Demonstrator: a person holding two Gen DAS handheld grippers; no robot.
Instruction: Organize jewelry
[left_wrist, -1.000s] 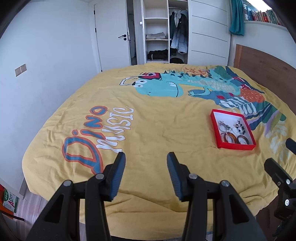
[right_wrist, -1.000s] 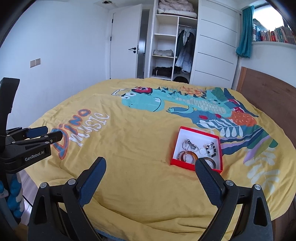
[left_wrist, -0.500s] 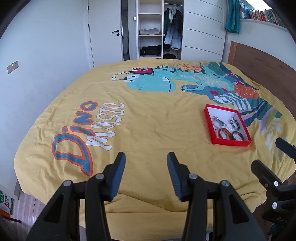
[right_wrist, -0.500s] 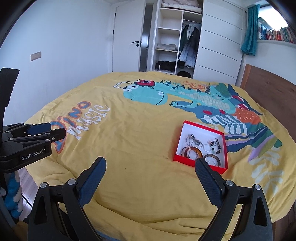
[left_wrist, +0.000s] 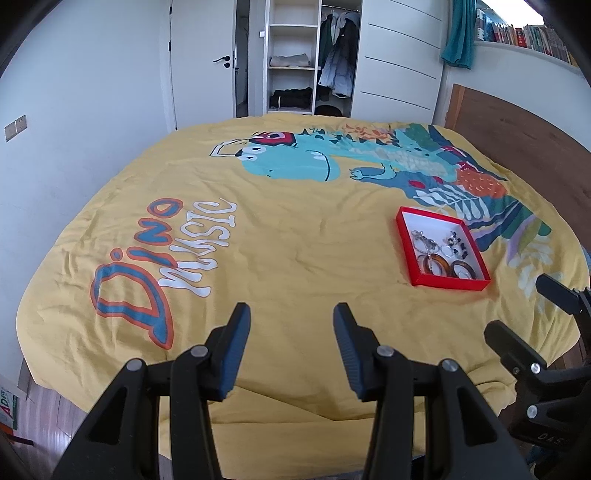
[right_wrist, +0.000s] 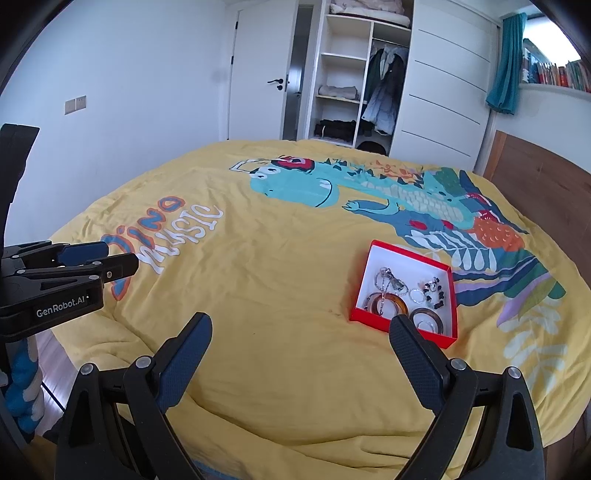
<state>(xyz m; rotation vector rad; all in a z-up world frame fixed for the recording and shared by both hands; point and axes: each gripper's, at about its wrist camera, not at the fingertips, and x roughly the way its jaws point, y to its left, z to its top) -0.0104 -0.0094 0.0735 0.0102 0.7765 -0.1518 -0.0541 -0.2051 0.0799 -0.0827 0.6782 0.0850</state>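
A: Where is the jewelry?

B: In the red box (right_wrist: 451, 301) on the yellow bedspread (left_wrist: 295, 258), toward the headboard (left_wrist: 517, 147) side. Two brown bangles (right_wrist: 388, 302) lie at the box's near end, a silver chain (right_wrist: 388, 277) crosses one, and small rings and dark beads (right_wrist: 435, 290) sit beside them. Nothing lies loose on the cover that I can see.

A: And the grippers?

B: Both hang over the near edge of the bed, well short of the box. The left gripper (left_wrist: 291, 330) has its fingers parted with nothing between them; the right gripper (right_wrist: 300, 334) is spread wider, also empty, its right finger just overlapping the box's near corner in view. Likely the right one sits closer because the box lies on its side.

A: Is the job done?

B: The scene fits either pieces gathered in, or a heap awaiting sorting. They look jumbled, not laid out.

A: Any writing?

B: "Dino Music" (left_wrist: 166, 254) on the cover; "GenRobot.AI" on the left gripper's body in the right view.
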